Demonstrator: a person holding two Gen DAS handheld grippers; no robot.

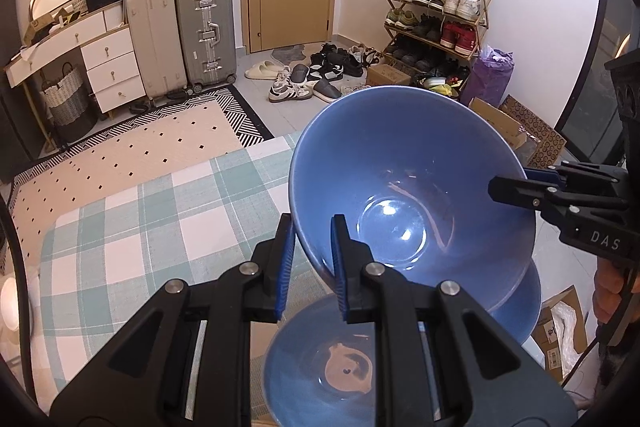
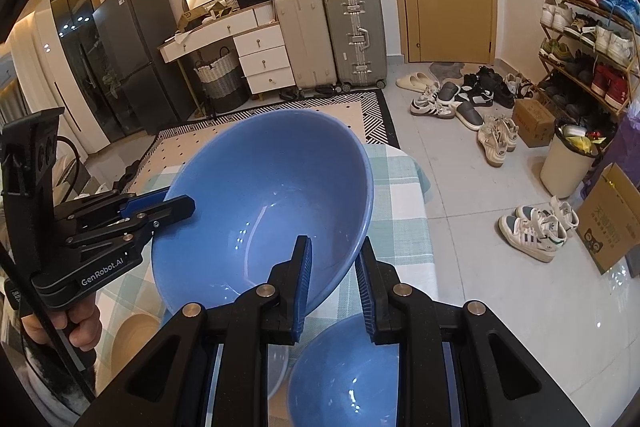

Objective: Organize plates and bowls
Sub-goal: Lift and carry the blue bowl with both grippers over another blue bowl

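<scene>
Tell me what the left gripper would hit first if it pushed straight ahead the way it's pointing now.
The left gripper already straddles the rim of the tilted blue bowl, so it would likely drive further onto that bowl's wall. Whether its pads are pressing the rim is unclear.

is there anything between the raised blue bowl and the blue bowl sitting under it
Nothing visible. The raised blue bowl, gripped at opposite rims by the left gripper and right gripper, hangs tilted above the lower blue bowl, with only open air between them.
</scene>
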